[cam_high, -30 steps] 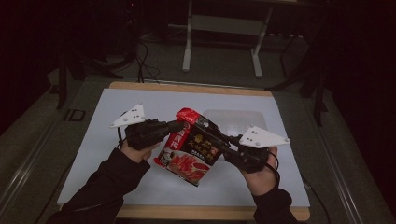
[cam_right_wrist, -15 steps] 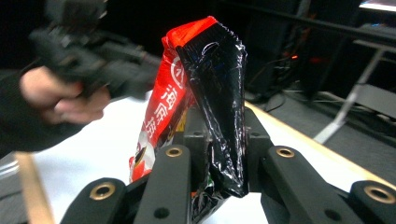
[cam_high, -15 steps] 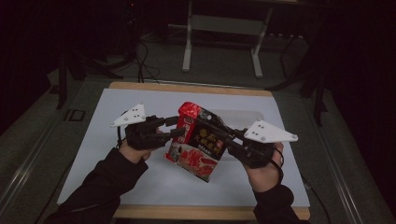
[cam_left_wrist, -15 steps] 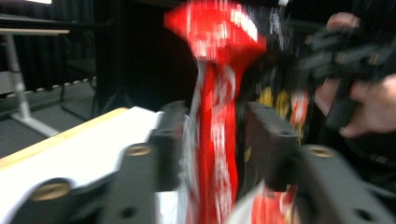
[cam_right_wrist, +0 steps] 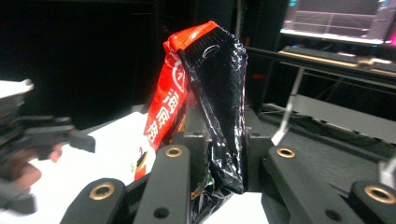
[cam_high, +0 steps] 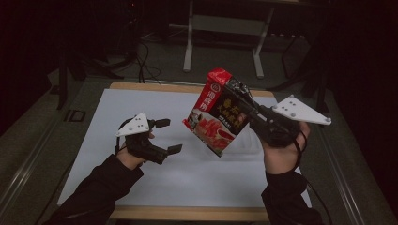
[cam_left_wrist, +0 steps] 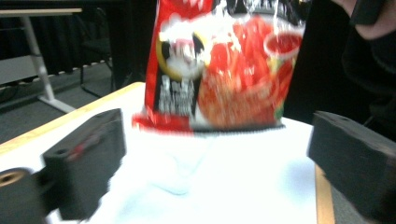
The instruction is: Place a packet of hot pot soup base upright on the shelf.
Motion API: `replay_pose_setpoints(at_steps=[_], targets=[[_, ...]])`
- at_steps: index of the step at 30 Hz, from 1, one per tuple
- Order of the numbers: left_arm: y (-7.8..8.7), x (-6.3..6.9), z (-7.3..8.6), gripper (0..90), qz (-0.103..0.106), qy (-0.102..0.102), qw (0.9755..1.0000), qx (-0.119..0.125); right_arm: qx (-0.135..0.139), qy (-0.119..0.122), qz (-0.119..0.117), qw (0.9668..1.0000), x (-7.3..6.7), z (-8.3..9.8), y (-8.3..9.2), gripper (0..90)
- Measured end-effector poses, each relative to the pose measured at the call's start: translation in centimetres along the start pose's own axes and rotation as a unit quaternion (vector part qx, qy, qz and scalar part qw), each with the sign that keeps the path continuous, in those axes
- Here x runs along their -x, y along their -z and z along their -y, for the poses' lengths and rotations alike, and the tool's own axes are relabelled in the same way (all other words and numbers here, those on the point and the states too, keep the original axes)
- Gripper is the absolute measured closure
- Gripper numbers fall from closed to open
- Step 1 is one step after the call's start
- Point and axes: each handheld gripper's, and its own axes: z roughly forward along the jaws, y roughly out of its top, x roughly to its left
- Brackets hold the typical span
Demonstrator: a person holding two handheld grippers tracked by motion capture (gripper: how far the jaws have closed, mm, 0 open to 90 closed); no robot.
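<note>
A red and black snack packet (cam_high: 216, 115) hangs tilted in the air above the white sheet. My right gripper (cam_high: 244, 107) is shut on its black side edge and holds it up. In the right gripper view the packet (cam_right_wrist: 205, 93) stands up from between the closed jaws of that gripper (cam_right_wrist: 219, 156). My left gripper (cam_high: 170, 136) rests low at the left, apart from the packet. Its jaws have just been opening and nothing is between them. In the left gripper view the packet (cam_left_wrist: 219, 70) floats ahead of the left gripper (cam_left_wrist: 219, 172), whose jaws stand wide.
A white sheet (cam_high: 141, 108) covers the wooden table (cam_high: 187, 213). Something clear and faint (cam_high: 251, 145) lies on the sheet below the packet. A metal stand (cam_high: 225, 28) and cables sit on the dark floor behind.
The left gripper let go of the packet, opened its jaws and drew back to the left. The right gripper lifted the packet up and to the right.
</note>
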Motion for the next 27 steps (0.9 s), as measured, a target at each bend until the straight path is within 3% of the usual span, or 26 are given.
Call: replay_pose_setpoints(at_steps=[4,10,12,18,27], targets=[[0.5,0.0,1.0,1.8,-0.020,-0.009,0.9997,-0.006,-0.001,0.003,0.032,0.9995,0.6,-0.4,-0.5,77.4],[1.5,-0.2,2.8,1.0,-0.031,0.020,0.9993,-0.009,-0.001,-0.002,0.065,0.9979,1.5,-0.2,-1.5,77.4],[1.9,-0.3,3.5,0.0,-0.047,0.022,0.9985,-0.018,-0.004,-0.003,0.076,0.9971,1.6,0.0,-2.0,77.4],[2.8,0.1,5.4,0.0,-0.054,0.023,0.9981,-0.022,-0.021,-0.011,0.099,0.9948,2.3,1.4,-3.4,77.4],[2.4,0.4,7.8,0.1,-0.063,0.022,0.9972,-0.034,-0.041,-0.024,0.129,0.9905,3.2,3.9,-5.2,77.2]])
